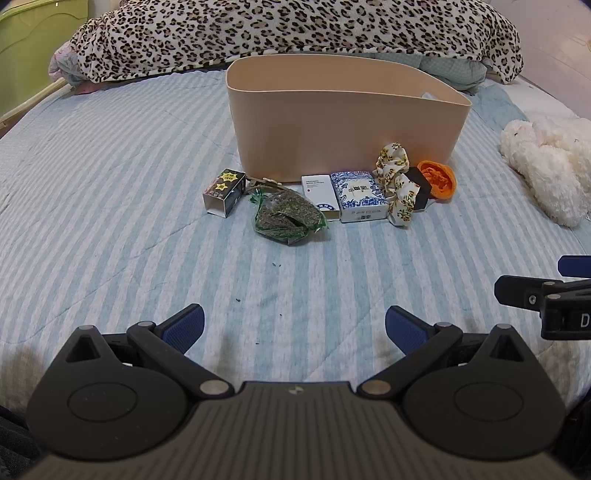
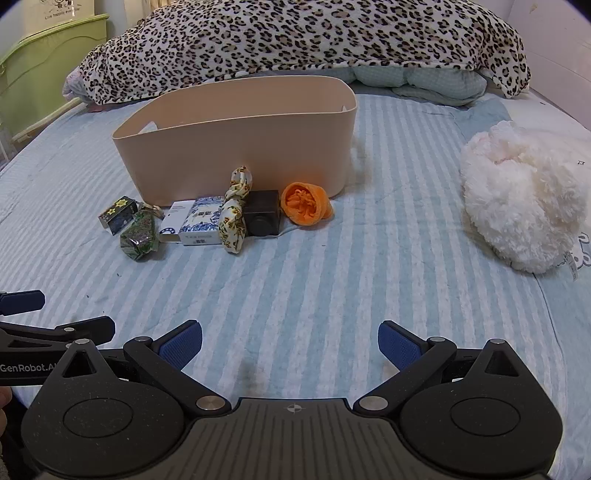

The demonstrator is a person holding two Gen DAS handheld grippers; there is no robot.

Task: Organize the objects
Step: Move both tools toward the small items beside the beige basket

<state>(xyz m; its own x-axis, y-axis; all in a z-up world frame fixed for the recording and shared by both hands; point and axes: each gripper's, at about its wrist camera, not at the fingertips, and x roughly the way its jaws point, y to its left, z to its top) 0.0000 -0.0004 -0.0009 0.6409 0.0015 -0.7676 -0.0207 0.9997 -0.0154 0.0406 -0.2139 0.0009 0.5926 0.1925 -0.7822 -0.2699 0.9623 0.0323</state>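
Note:
A beige bin (image 1: 343,122) (image 2: 236,147) stands on the striped bed. In a row in front of it lie a black star-print box (image 1: 224,192) (image 2: 118,215), a green packet (image 1: 286,216) (image 2: 139,236), a white box (image 1: 320,195) (image 2: 173,220), a blue-and-white box (image 1: 358,195) (image 2: 202,221), a floral scrunchie (image 1: 397,181) (image 2: 234,210), a black box (image 1: 421,186) (image 2: 263,218) and an orange cloth (image 1: 437,179) (image 2: 306,203). My left gripper (image 1: 294,328) and right gripper (image 2: 290,343) are both open and empty, well short of the row.
A white plush toy (image 1: 546,166) (image 2: 524,195) lies on the right of the bed. A leopard-print blanket (image 1: 288,29) (image 2: 303,40) is piled behind the bin. A green cabinet (image 2: 44,59) stands at the far left. Striped bedding (image 1: 110,184) spreads around.

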